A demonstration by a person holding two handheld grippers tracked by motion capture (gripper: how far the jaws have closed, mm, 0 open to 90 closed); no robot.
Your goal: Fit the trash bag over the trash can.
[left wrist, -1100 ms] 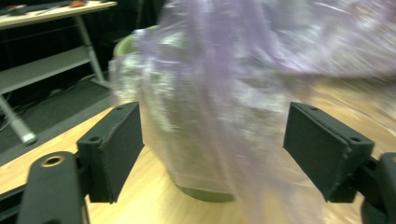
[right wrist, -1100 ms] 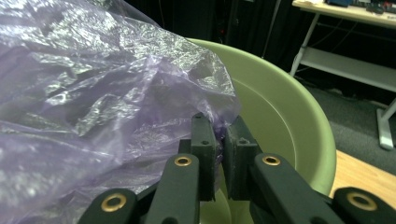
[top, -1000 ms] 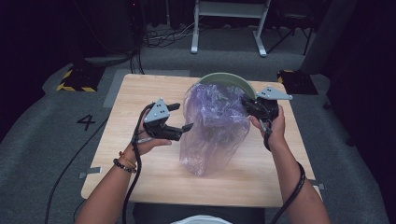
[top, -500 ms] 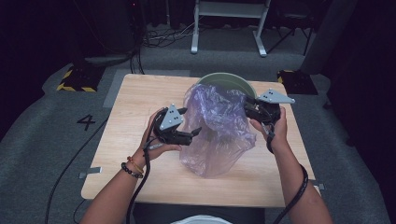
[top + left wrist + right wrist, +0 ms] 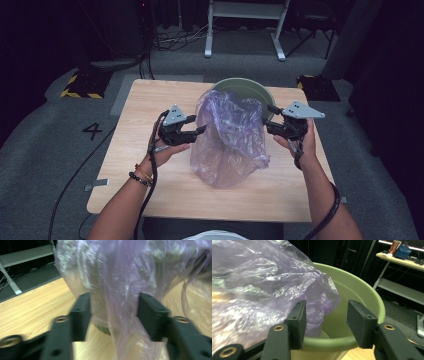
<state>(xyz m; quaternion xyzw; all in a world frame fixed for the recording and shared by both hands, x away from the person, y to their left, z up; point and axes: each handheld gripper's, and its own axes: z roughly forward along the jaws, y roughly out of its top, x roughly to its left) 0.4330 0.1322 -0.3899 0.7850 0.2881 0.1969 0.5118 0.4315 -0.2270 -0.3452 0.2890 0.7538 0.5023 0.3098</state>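
A crinkled purple plastic bag [image 5: 230,135] stands over the near side of a green bin [image 5: 240,82] on the wooden table [image 5: 145,102]. My left gripper [image 5: 202,131] points at the bag's left side. Its jaws have just been closing and stand apart, with a bulge of the bag's film [image 5: 120,277] between them [image 5: 113,315]. My right gripper [image 5: 267,125] sits at the bag's right edge beside the bin. Its jaws have just been opening [image 5: 325,320]. The bag's edge [image 5: 262,277] lies against the left pad, and the bin's rim [image 5: 362,290] shows through the gap.
The table's right edge [image 5: 320,150] is close under my right hand. A white metal frame [image 5: 245,10] and cables stand on the floor beyond the table. A number 4 [image 5: 93,131] marks the grey floor at left.
My left gripper has edged right to the bag and its jaws have narrowed around the film. My right gripper has let go of the bag's edge and opened. The bag's top has slumped a little.
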